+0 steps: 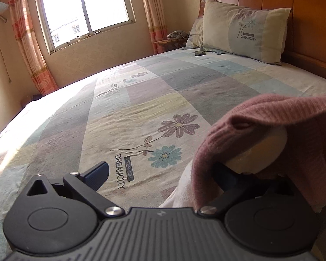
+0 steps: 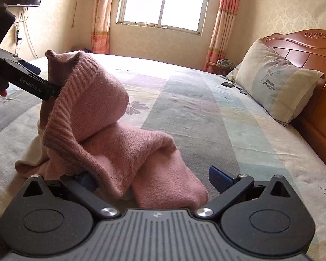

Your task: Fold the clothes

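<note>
A pink knitted sweater [image 2: 110, 143] with a cream lining lies bunched on the bed. Part of it is lifted up and hangs over one finger of my left gripper [image 2: 54, 89], seen at the left of the right wrist view. In the left wrist view the left gripper [image 1: 163, 171] is open: its left finger [image 1: 97, 174] is bare and the sweater [image 1: 260, 134] drapes over the right finger. My right gripper [image 2: 156, 180] is open, with the sweater's near fold between its fingers; cloth covers the left finger, and the right finger [image 2: 219, 178] is bare.
The bed [image 1: 141, 100] has a patchwork floral sheet. Pillows [image 2: 276, 87] lean on the wooden headboard [image 2: 304, 50] at the right. A small dark device [image 1: 199, 53] lies near the pillows. A window with curtains [image 2: 163, 2] is at the far wall.
</note>
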`<state>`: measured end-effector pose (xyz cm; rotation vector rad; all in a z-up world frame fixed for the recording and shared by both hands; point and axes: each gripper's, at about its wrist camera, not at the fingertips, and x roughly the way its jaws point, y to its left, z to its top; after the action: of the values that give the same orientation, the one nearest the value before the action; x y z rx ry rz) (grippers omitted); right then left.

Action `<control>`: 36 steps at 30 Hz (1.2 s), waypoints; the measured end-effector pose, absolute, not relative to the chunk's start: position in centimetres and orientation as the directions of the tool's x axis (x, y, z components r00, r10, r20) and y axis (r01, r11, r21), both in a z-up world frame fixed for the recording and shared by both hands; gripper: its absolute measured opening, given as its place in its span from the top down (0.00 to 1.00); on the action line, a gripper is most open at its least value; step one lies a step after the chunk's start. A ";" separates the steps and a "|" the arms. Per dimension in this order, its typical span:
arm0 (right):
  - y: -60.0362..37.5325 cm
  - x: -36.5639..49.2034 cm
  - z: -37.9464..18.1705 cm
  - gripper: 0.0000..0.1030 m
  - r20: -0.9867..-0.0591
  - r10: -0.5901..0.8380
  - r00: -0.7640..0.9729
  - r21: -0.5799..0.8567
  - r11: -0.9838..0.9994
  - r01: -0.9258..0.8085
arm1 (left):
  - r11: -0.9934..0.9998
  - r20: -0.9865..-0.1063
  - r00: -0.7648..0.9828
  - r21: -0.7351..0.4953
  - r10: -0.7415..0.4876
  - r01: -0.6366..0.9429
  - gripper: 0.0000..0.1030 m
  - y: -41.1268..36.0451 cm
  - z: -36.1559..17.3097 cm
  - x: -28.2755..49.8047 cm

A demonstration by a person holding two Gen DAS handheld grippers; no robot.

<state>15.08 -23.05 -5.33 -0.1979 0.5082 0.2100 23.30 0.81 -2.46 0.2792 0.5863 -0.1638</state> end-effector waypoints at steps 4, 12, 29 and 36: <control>-20.9 14.6 -5.6 0.09 -0.473 0.176 0.863 -0.292 0.893 -0.342 | 0.909 -0.556 0.819 0.256 -0.140 0.329 0.06 -0.3 -2.5 22.3; -19.8 14.1 -5.6 0.60 -0.524 0.241 0.817 -0.361 0.806 -0.469 | 0.826 -0.638 0.717 0.220 -0.280 0.519 0.43 -0.8 -2.5 21.1; -21.3 17.5 -2.1 0.85 -0.539 0.229 0.811 -0.422 0.760 -0.494 | 0.816 -0.616 0.738 0.257 -0.274 0.517 0.93 -0.4 -0.3 23.2; -22.4 23.9 0.4 0.85 -0.542 0.156 0.825 -0.449 0.776 -0.442 | 0.877 -0.595 0.775 0.232 -0.214 0.420 0.93 1.7 0.7 26.9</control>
<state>23.93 -22.36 0.38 -0.6009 0.5061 0.3393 26.85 1.65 0.71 0.3667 0.5915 -0.3517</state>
